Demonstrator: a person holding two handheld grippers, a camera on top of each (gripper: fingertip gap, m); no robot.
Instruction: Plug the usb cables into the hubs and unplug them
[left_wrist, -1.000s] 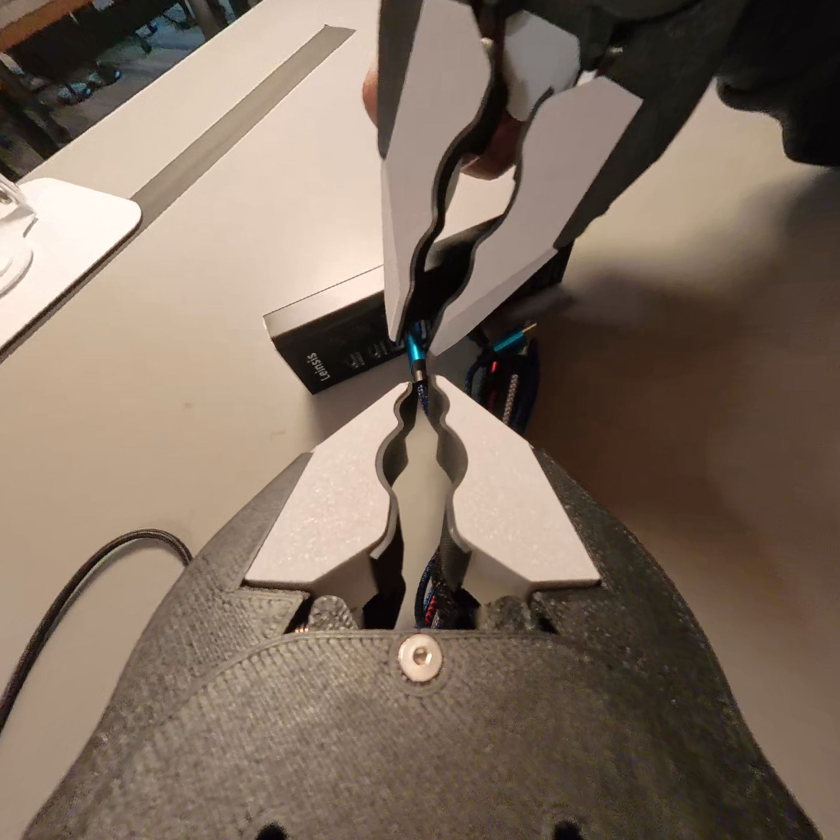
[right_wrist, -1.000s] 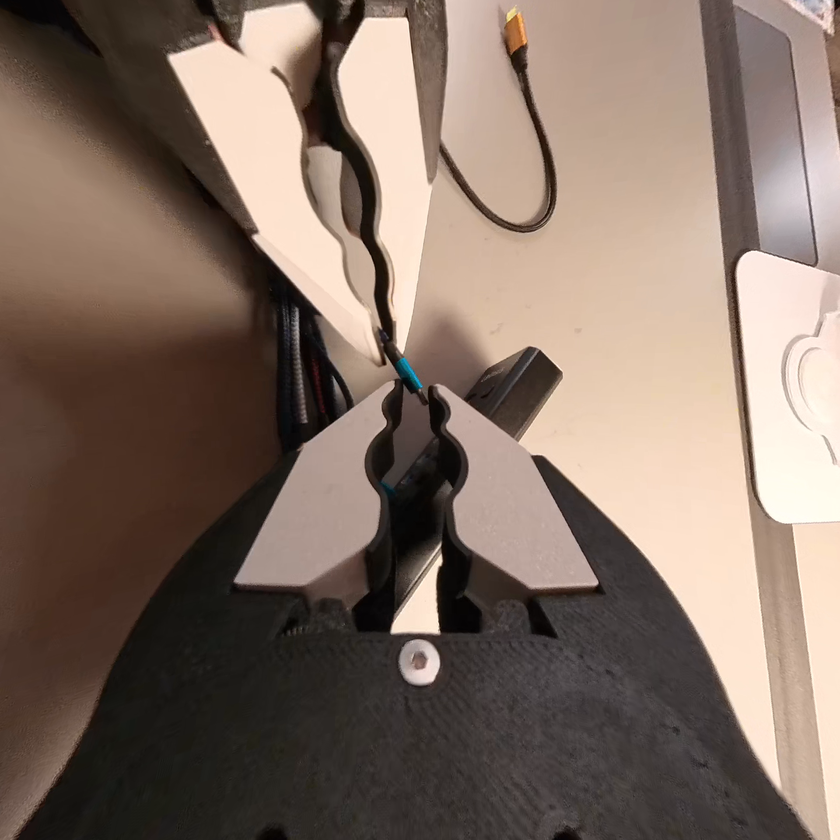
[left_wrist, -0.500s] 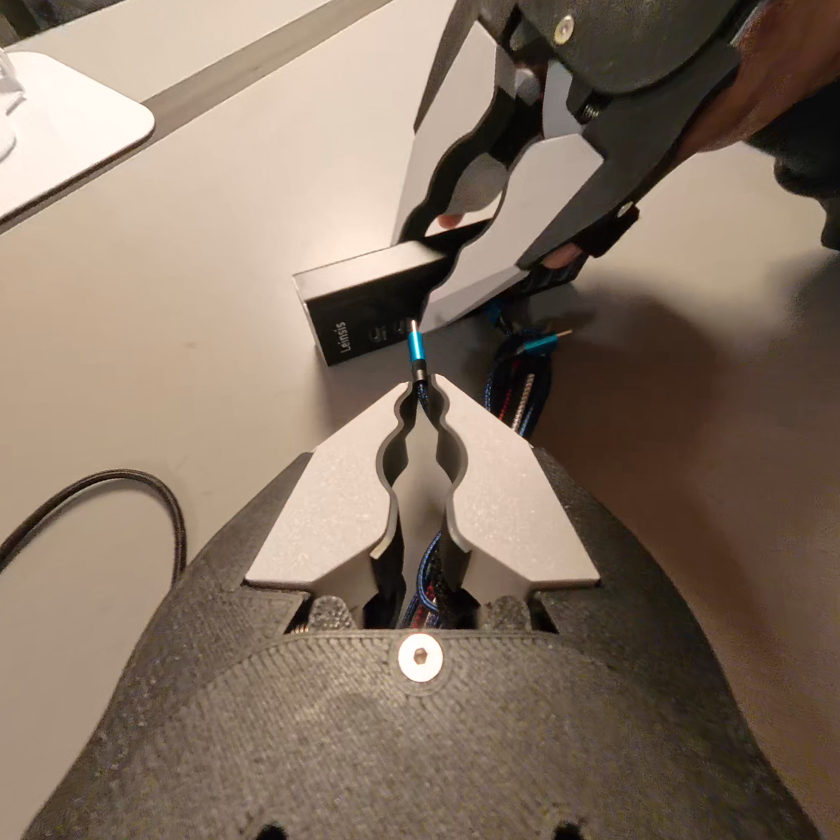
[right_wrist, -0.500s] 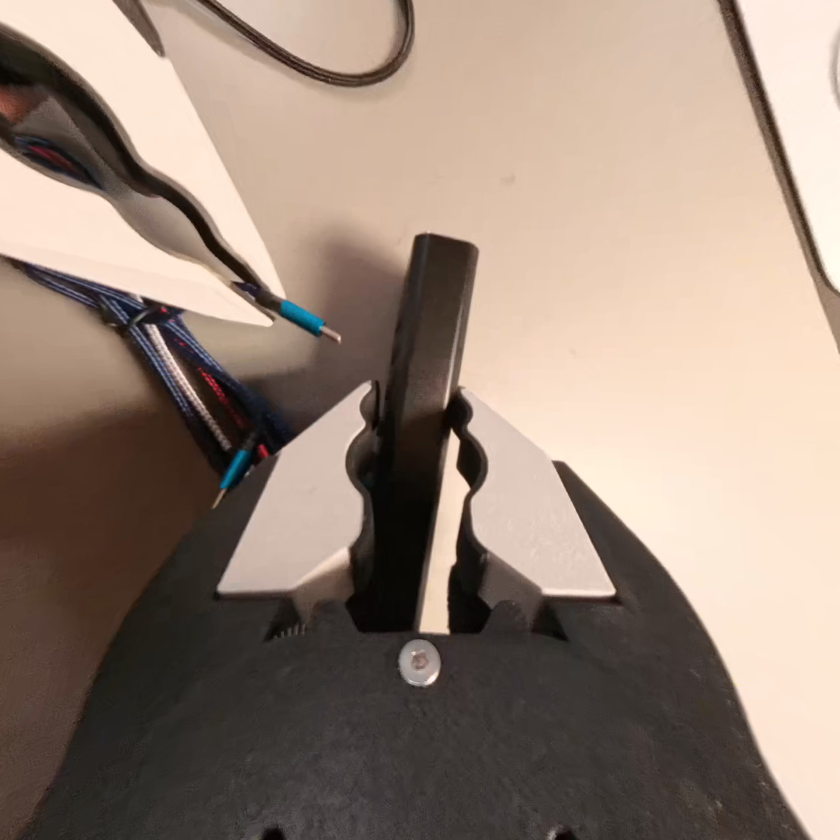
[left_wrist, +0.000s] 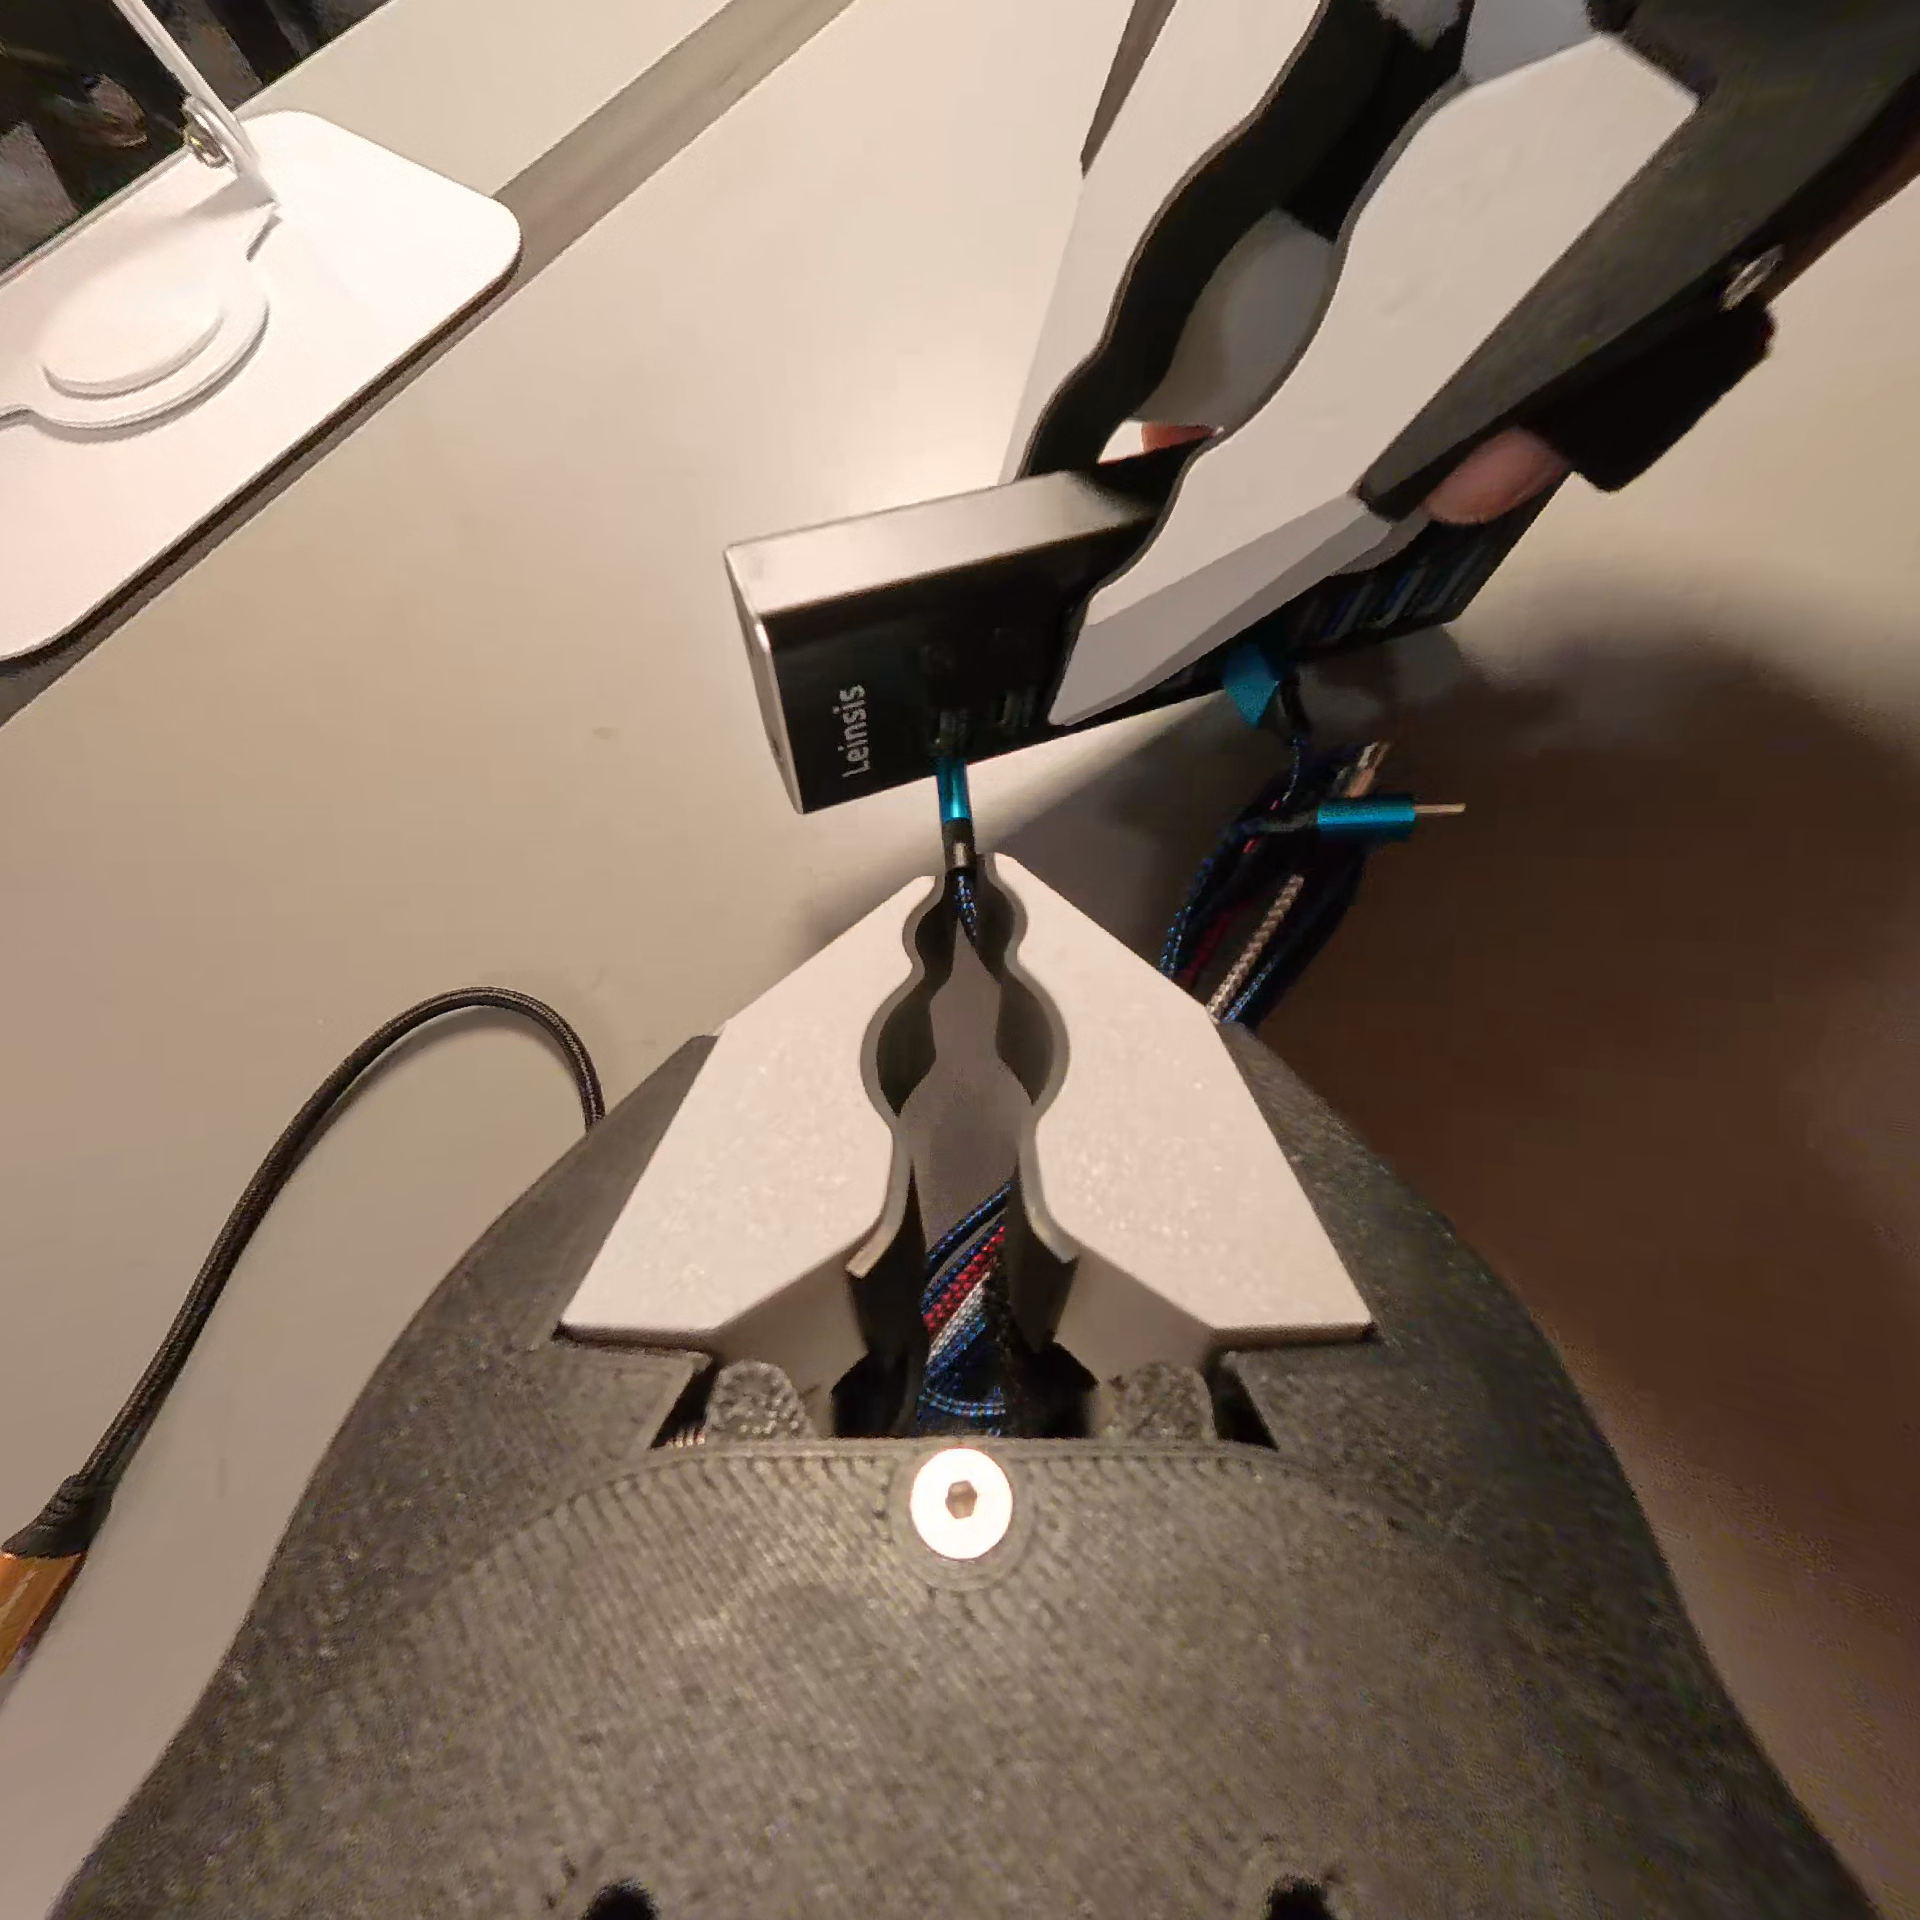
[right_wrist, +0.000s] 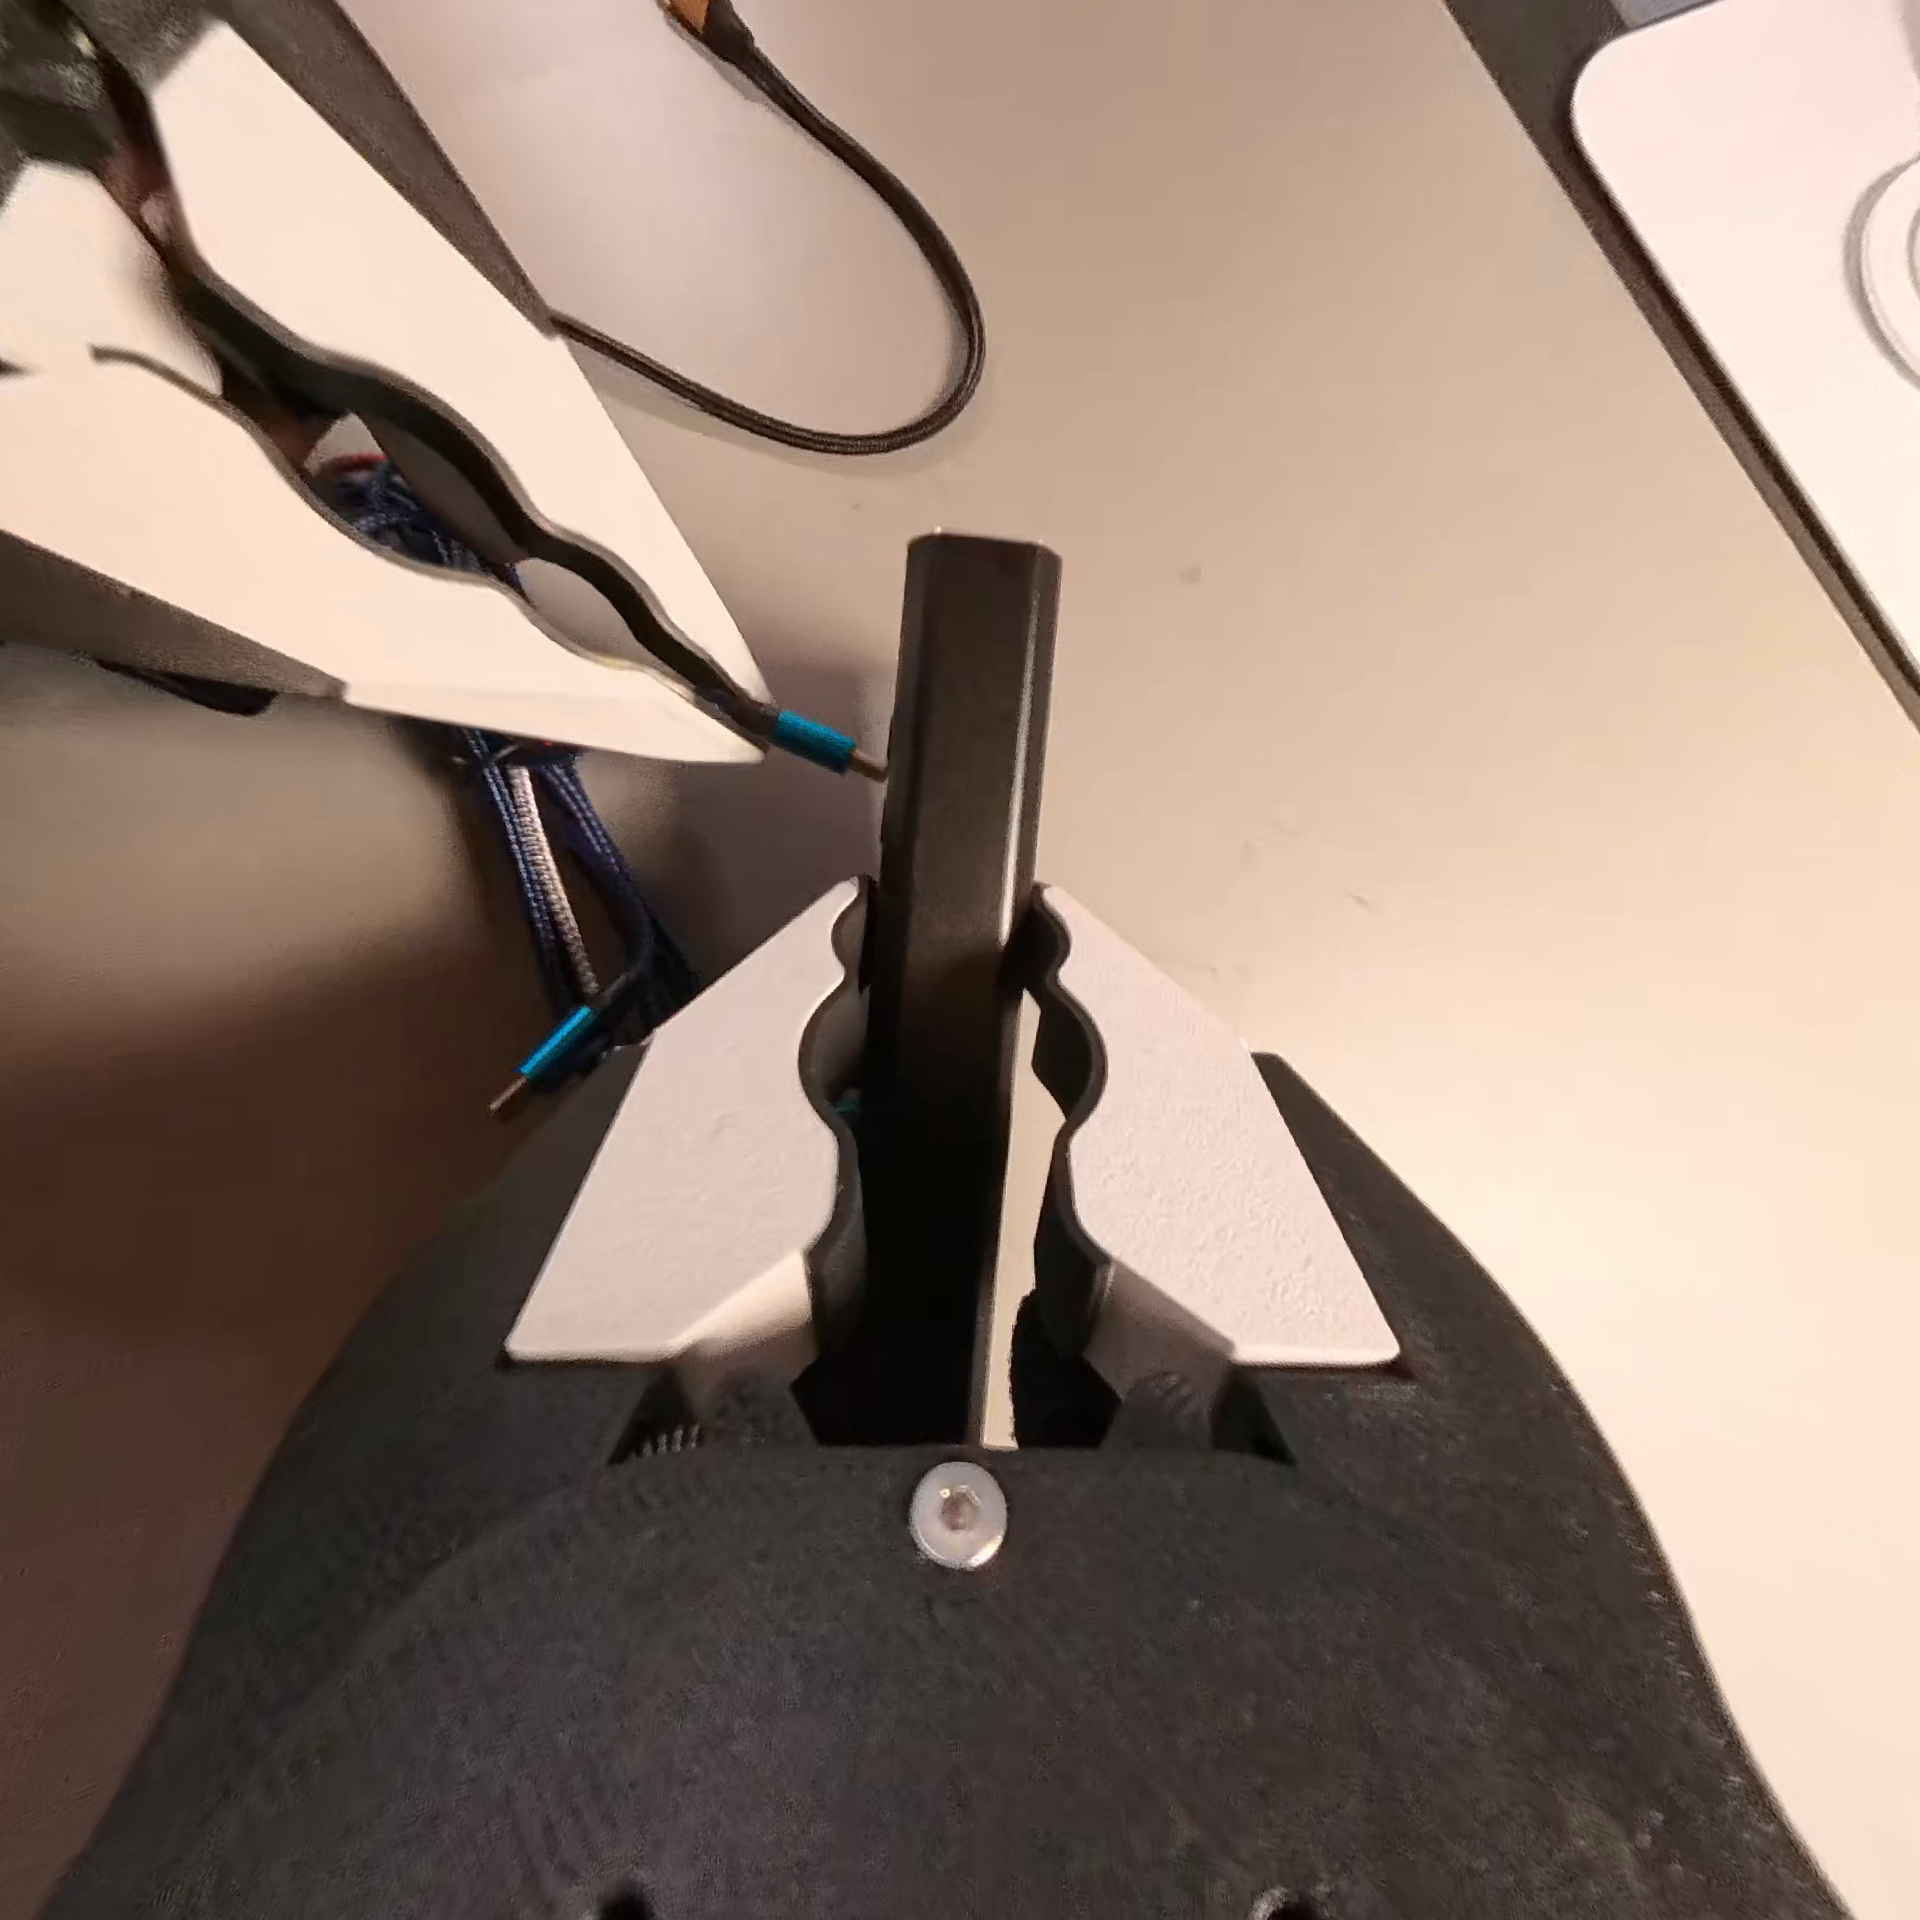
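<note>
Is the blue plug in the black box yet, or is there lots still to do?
Nearly in. The right tool grips the black hub; the left tool pinches the cable behind the blue plug, whose tip just meets a port. Still left: push it home, plug in the loose blue plug, then unplug them.

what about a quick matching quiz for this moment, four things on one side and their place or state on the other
Things:
1. black hub
2. blue plug
3. spare blue plug
4. black braided cable

States:
A. loose, beside the cable bundle, in nothing
B. clamped in the right gripper
C. curving over the table, held by no gripper
D. at the hub's port side, its cable pinched by the left gripper

Pairs: 1-B, 2-D, 3-A, 4-C
</note>
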